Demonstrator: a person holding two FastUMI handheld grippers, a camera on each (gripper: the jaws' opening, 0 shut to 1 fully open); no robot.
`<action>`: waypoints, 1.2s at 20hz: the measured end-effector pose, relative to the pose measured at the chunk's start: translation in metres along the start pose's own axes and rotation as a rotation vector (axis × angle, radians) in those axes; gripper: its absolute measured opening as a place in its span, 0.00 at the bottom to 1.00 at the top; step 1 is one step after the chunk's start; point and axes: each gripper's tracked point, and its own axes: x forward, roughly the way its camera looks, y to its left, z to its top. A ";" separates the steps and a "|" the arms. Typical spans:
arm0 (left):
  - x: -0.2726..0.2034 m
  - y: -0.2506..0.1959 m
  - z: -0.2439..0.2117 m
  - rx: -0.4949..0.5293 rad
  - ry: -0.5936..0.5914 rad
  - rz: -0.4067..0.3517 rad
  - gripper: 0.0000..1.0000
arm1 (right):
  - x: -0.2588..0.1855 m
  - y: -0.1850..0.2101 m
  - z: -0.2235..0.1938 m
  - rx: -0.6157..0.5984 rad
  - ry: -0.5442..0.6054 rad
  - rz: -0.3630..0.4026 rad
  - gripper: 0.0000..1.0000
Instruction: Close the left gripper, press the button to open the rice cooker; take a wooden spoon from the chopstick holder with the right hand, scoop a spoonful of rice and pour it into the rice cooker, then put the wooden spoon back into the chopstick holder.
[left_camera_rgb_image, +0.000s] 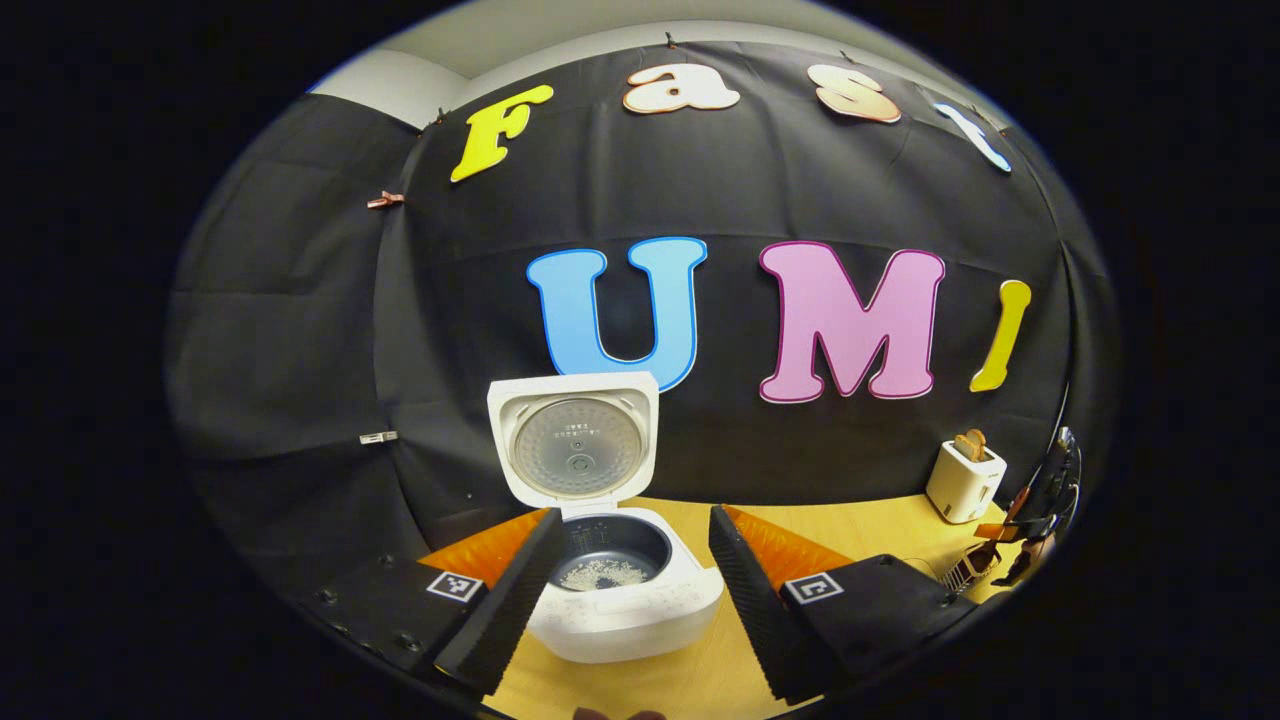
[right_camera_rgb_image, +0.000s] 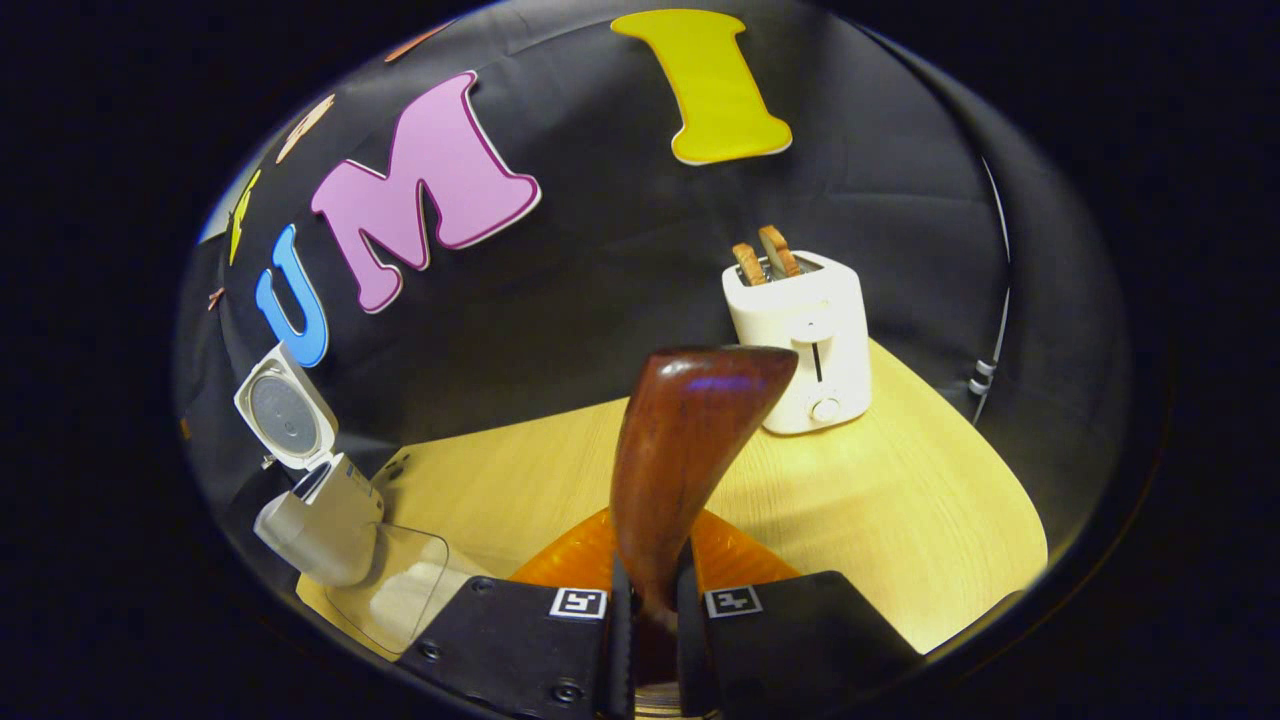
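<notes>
lid: rice cooker (left_camera_rgb_image: 620, 590) stands open, lid (left_camera_rgb_image: 575, 440) tipped up and back. button press looks done.
pot: dark inner pot (left_camera_rgb_image: 612, 553) has a thin patch of white rice (left_camera_rgb_image: 605, 574) on its bottom. looks like the scoop already went in, though i can't rule out that rice being there from the start.
left gripper: left gripper (left_camera_rgb_image: 628, 590) hangs in front of the cooker, fingers spread wide, nothing between them. cooker sits in the gap, not touched.
right gripper: right gripper (right_camera_rgb_image: 645, 625) has its fingers drawn in narrow, pinching the wooden spoon (right_camera_rgb_image: 690, 450) by its lower part. spoon stands up away from the camera, broad dark-brown end on top.
spoon load: can't tell. the face toward the camera shows no rice, but which side of the bowl that is isn't clear.
spoon position: over the tabletop (right_camera_rgb_image: 900, 520), well apart from the cooker, which sits far off to the side in the right gripper view. a toaster (right_camera_rgb_image: 805, 340) with two slices up stands beyond the spoon.
rice supply: a clear container (right_camera_rgb_image: 400, 590) lies just beside the cooker in the right gripper view; contents too washed out to call.
chopstick holder: can't place it with confidence in either view.
done (judged): open cooker, take spoon, probably scoop and pour.
left (judged): return spoon to the chopstick holder, let go.
risk: the holder is out of sight of the camera on the right gripper, so the spoon needs re-aiming before it goes in.
</notes>
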 end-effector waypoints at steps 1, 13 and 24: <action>0.001 0.000 0.001 -0.002 -0.001 -0.004 0.94 | -0.003 0.002 0.007 0.009 -0.017 0.000 0.21; 0.015 0.020 0.001 -0.060 -0.022 -0.045 0.94 | -0.049 0.082 0.095 -0.039 -0.186 0.093 0.21; 0.039 0.063 -0.003 -0.064 -0.034 -0.081 0.94 | -0.031 0.222 0.022 -0.174 -0.077 0.248 0.21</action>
